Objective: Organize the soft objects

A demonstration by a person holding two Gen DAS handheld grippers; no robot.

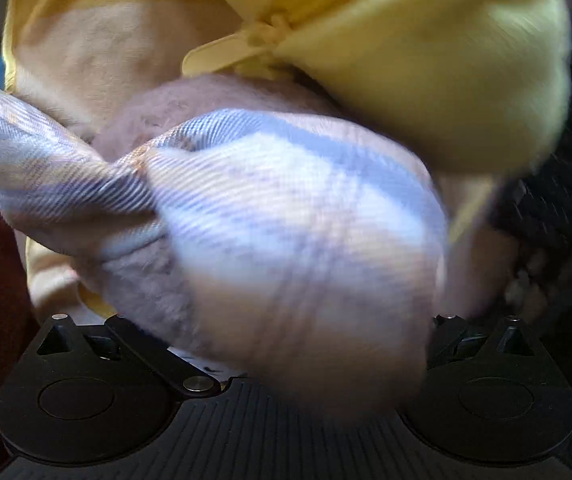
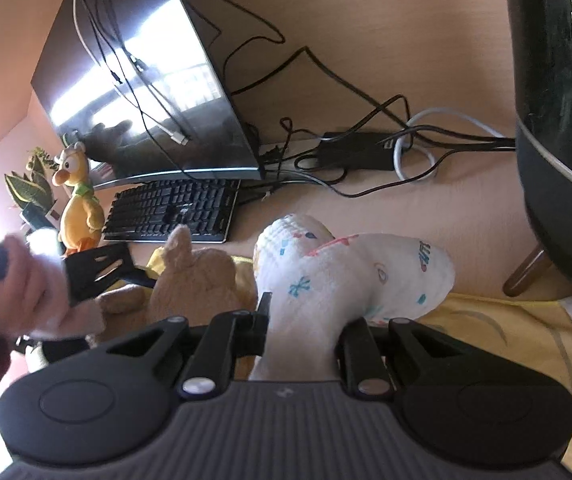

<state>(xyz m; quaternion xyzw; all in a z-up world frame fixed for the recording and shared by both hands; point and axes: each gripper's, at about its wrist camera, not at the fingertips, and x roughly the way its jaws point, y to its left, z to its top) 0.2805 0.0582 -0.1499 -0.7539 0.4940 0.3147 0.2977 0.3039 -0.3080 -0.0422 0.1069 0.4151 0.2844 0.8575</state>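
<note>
In the left wrist view a plush toy with a blue and white plaid bow [image 1: 277, 216] and pinkish fur [image 1: 153, 296] fills the frame, blurred, between the fingers of my left gripper [image 1: 286, 344], whose tips are hidden by it. A yellow cloth item [image 1: 426, 64] lies behind. In the right wrist view my right gripper [image 2: 304, 332] is shut on a white printed cloth bundle [image 2: 346, 272]. A tan plush [image 2: 193, 276] sits to its left. The other gripper's fingers [image 2: 97, 272] show there in a blurred hand.
A yellow duck plush [image 2: 79, 204] stands by a black keyboard [image 2: 173, 210] and a monitor [image 2: 145, 80]. Cables and a power brick [image 2: 354, 152] lie on the desk. A dark round appliance [image 2: 566, 120] stands at right. A yellow mat [image 2: 506, 340] lies under the toys.
</note>
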